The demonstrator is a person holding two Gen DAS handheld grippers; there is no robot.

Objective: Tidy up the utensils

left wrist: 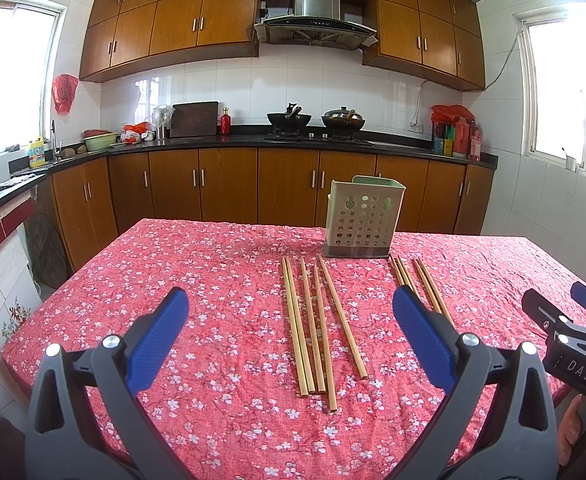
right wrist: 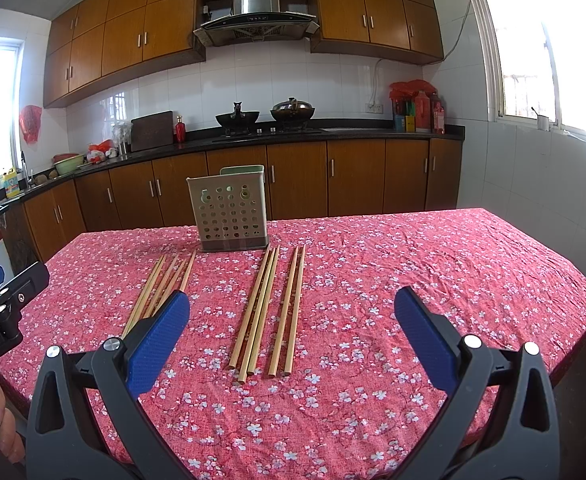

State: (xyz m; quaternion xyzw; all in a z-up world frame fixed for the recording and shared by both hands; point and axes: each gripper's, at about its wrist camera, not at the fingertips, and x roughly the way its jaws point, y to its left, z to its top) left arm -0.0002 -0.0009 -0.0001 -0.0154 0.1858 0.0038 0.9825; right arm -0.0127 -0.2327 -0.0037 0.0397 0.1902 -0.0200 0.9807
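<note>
The left claw [left wrist: 289, 324] is spread wide, holding nothing, above five loose chopsticks [left wrist: 317, 324] on the cloth-covered surface [left wrist: 213, 280]. The right claw [right wrist: 291, 322] gapes equally empty over five more chopsticks [right wrist: 269, 312]. Beyond stands the perforated holder [right wrist: 231, 210], upright; its contents cannot be seen.

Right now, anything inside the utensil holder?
Cannot confirm. Nothing sticks up above the rim of the utensil holder, and its wall holes show only pale interior. The bottom is hidden by the solid base. All chopsticks in view lie on the tablecloth in front.
</note>
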